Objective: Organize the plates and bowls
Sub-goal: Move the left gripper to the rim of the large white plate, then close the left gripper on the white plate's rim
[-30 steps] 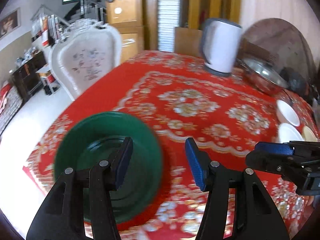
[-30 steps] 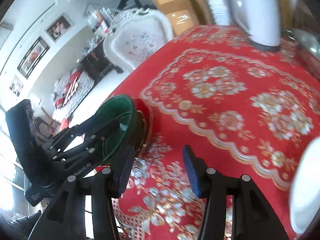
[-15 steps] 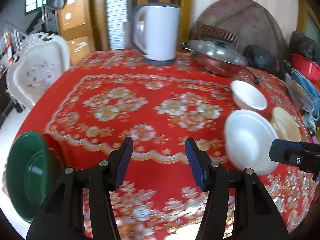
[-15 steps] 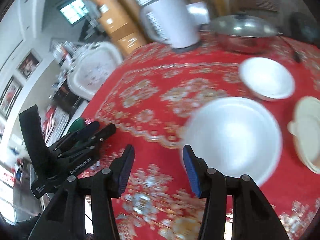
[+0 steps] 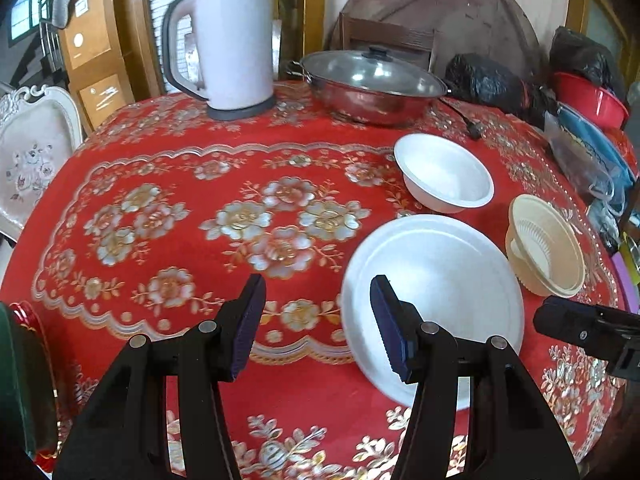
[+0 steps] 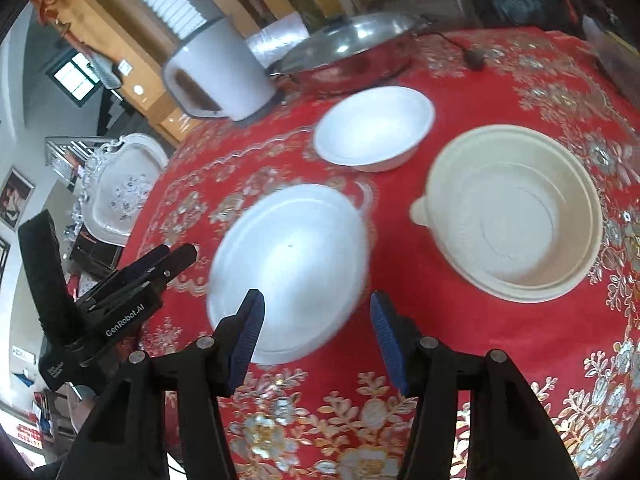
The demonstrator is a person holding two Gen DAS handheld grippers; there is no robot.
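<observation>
White plate, one white bowl, perhaps two nested cream bowls; both grippers' fingers released.

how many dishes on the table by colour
white: 2, plate and bowl
cream: 1, bowl
green: 1, dish at the left edge, mostly cut off
total: 4

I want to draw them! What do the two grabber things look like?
Both are black plastic. The left gripper and right gripper each have two angled fingers tipped with ribbed dark-blue pads and round silver rivets. White lettering, "GenRobot.AI", shows on the left one's side in the right wrist view.
</observation>
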